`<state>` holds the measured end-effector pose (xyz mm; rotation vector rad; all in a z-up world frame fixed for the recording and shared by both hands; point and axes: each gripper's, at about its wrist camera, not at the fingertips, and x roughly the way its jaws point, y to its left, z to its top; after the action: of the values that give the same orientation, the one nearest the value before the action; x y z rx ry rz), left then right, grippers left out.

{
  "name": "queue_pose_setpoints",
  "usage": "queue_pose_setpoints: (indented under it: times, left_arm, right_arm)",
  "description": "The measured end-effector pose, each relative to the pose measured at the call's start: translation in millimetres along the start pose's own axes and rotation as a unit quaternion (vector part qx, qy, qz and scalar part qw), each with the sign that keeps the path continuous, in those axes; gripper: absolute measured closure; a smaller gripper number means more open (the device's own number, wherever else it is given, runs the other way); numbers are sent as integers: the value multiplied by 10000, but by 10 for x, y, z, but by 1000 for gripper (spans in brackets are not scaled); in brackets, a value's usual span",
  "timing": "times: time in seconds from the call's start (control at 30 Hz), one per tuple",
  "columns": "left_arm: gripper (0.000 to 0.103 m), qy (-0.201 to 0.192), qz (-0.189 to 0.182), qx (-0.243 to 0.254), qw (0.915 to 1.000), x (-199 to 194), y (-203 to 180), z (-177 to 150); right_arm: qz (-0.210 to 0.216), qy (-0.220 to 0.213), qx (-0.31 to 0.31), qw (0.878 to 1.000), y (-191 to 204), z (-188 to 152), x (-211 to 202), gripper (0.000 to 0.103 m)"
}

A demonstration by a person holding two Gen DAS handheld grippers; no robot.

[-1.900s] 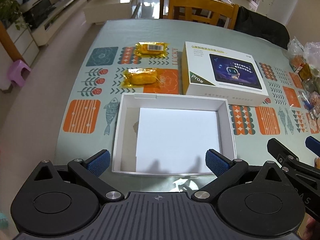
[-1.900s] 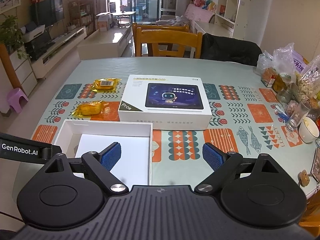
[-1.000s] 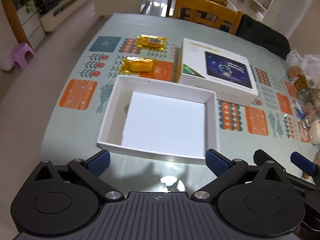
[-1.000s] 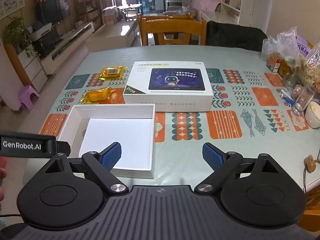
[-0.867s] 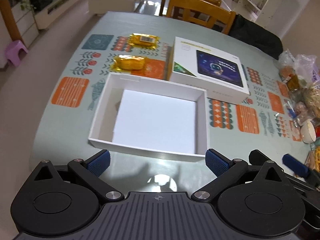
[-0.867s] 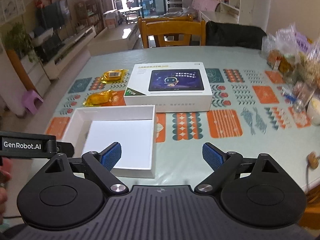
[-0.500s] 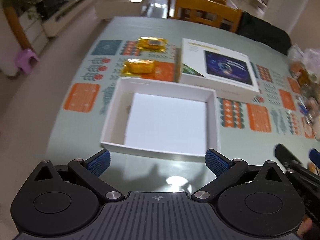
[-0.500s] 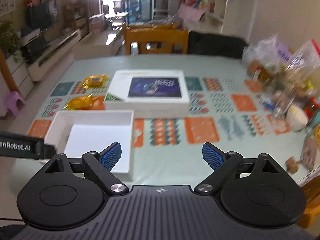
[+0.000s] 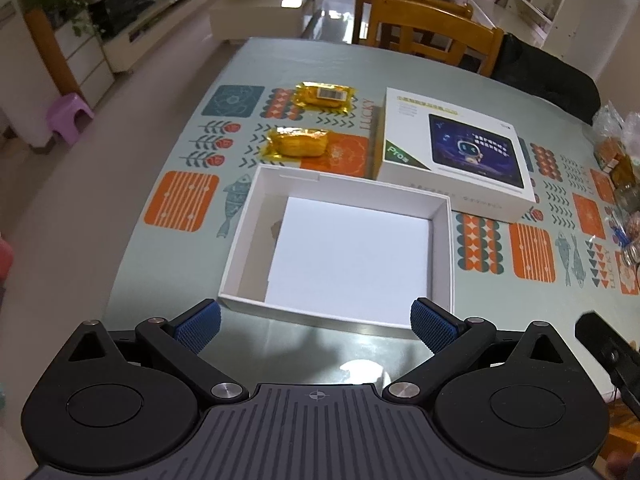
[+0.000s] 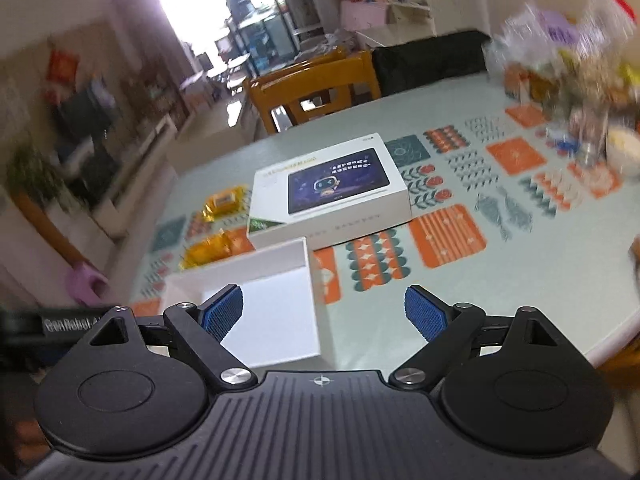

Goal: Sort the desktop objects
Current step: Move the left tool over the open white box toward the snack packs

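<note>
An open white box (image 9: 440, 256) lies on the patterned table, empty but for a white sheet; it also shows in the right wrist view (image 10: 308, 288). Behind it lie two yellow snack packets, a near one (image 9: 298, 143) and a far one (image 9: 324, 96). A white tablet box (image 9: 456, 152) lies to the right; the right wrist view shows it too (image 10: 332, 196). My left gripper (image 9: 316, 322) is open and empty just before the open box's near wall. My right gripper (image 10: 324, 312) is open and empty, tilted, above the table's near edge.
Bags, jars and a bowl (image 10: 580, 92) crowd the table's right side. Wooden chairs (image 9: 424, 36) stand at the far edge. The right gripper's body (image 9: 612, 356) shows at the lower right of the left wrist view. A purple stool (image 9: 68, 114) stands on the floor at left.
The right gripper has swung and tilted, so its view is now slanted and blurred. The left gripper has moved a little closer to the open box. Both stay open.
</note>
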<state>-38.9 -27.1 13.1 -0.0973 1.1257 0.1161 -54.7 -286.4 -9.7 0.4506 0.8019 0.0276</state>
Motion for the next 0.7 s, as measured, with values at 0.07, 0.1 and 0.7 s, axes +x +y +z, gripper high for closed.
queue_pose_setpoints:
  times: [0.07,0.1,0.7]
  left_arm:
    - [0,-18,34,6,10000,8,-21,12]
    - [0,-27,53,23,10000,9,-32,15]
    - [0,162,445,117,9988,150,31,32]
  right_arm:
    - [142,20,12,9999,-16,2,-5,0]
    - [201,23,-3,9998,-19,3,-8,0]
    - [-603,-175,-1080,9922,253,263,267,0]
